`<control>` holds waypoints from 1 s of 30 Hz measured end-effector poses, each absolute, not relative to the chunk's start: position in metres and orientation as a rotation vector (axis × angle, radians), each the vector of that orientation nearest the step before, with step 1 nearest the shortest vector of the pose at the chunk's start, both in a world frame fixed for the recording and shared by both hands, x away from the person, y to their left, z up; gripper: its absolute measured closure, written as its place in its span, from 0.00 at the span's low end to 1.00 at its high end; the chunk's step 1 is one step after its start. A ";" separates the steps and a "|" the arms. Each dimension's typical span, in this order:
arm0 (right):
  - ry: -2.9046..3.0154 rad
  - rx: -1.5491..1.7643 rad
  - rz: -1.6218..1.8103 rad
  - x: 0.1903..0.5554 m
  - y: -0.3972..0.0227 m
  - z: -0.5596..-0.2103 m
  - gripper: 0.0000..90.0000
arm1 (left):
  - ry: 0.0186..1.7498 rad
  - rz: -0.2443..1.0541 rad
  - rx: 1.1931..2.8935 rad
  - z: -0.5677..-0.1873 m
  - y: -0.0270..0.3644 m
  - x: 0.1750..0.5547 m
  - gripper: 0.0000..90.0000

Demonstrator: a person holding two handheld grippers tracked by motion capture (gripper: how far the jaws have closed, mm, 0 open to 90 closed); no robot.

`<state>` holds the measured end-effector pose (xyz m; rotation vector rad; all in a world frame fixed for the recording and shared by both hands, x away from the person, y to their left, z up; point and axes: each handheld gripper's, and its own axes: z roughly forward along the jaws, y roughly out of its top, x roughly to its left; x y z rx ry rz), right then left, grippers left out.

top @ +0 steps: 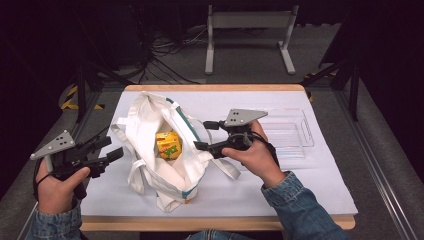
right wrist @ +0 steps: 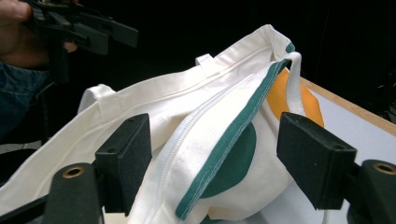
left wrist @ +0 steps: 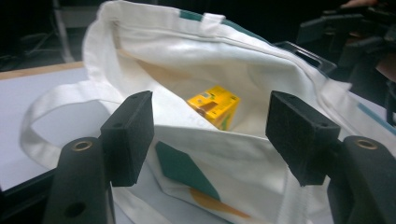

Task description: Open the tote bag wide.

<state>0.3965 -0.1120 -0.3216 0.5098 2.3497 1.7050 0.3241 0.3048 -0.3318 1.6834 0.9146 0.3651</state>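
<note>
A dark room surrounds a wooden table (top: pixel 215 223) covered by a white sheet (top: pixel 280 190); on the grey floor beyond it lie tangled cables (top: pixel 165 50) and stands a pale metal frame (top: pixel 250 30). A white tote bag (top: pixel 160 150) with green trim lies open at mid-table. Inside it sits a yellow box (top: pixel 168 145), its lower part hidden by the bag's folds; the printing on the box is too small to read. A clear plastic tray (top: pixel 292 132) rests on the sheet to the right of the bag, its edges faint against the white.

The left gripper (top: pixel 107 150), held at the table's left edge, is beside the bag and apart from it; its jaws stand wide apart with nothing between them. In the left gripper view the box (left wrist: pixel 215 106) shows past the bag's near rim (left wrist: pixel 224 140). The right gripper (top: pixel 205 135) is at the bag's right side, jaws also spread and holding nothing; whether it touches the cloth cannot be told. In the right gripper view the bag (right wrist: pixel 210 140) shows a green and an orange patch, cut off by folds, and the left gripper (right wrist: pixel 123 32) shows at upper left.
</note>
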 end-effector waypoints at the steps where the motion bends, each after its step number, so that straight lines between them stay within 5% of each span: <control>1: 2.357 0.519 1.694 0.398 -0.109 -0.323 0.28 | 0.917 0.364 1.676 -0.332 0.305 0.325 0.37; 14: 2.431 0.560 1.626 0.411 -0.081 -0.338 0.28 | 0.925 0.340 1.714 -0.343 0.293 0.339 0.30; 21: 2.458 0.504 1.562 0.406 -0.080 -0.337 0.61 | 0.946 0.333 1.710 -0.348 0.287 0.344 0.24; 30: 2.432 0.401 1.419 0.394 -0.083 -0.333 0.88 | 1.012 0.304 1.696 -0.361 0.274 0.356 0.19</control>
